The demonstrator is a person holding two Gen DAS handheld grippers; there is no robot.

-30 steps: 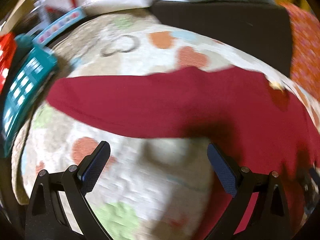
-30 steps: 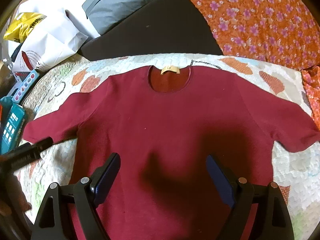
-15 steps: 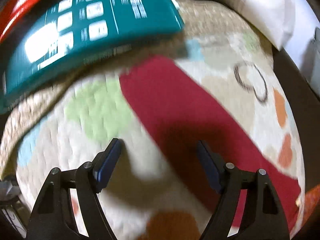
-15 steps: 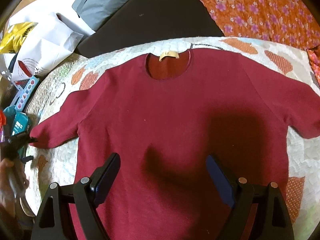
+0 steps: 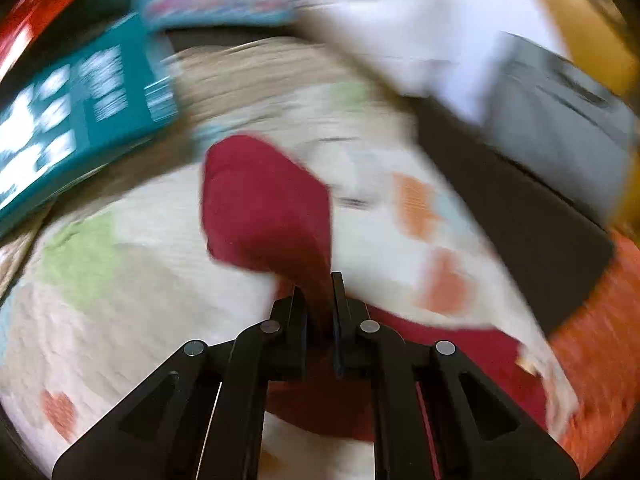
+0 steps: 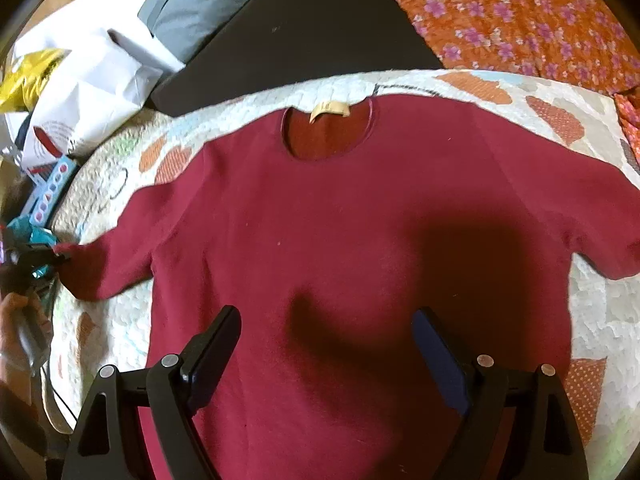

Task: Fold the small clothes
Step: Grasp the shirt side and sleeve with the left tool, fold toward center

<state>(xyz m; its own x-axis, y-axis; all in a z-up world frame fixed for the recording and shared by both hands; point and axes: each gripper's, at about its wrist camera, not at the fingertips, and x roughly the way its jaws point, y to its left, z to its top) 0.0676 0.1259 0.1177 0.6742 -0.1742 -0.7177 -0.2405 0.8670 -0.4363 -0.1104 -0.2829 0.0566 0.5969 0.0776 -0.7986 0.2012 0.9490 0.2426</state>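
A dark red shirt (image 6: 340, 240) lies flat, front up, on a patterned quilt (image 6: 592, 312), neck hole and tan label (image 6: 330, 111) at the far side. My right gripper (image 6: 326, 344) is open and empty, hovering over the shirt's lower middle. My left gripper (image 5: 318, 292) is shut on the shirt's left sleeve (image 5: 264, 204), which stands up from the quilt between the jaws. In the right wrist view the left gripper (image 6: 60, 254) shows at the left edge, at the sleeve's cuff (image 6: 86, 268).
A teal box (image 5: 76, 128) and a blue strip box (image 6: 50, 194) lie off the quilt's left edge. White bags (image 6: 88, 96), a grey bag (image 6: 200, 4) and a dark board (image 6: 304, 36) sit beyond. Orange floral cloth (image 6: 520, 16) lies at the far right.
My left gripper has closed on the left sleeve's end and swung round with it. The right gripper has barely moved over the shirt.
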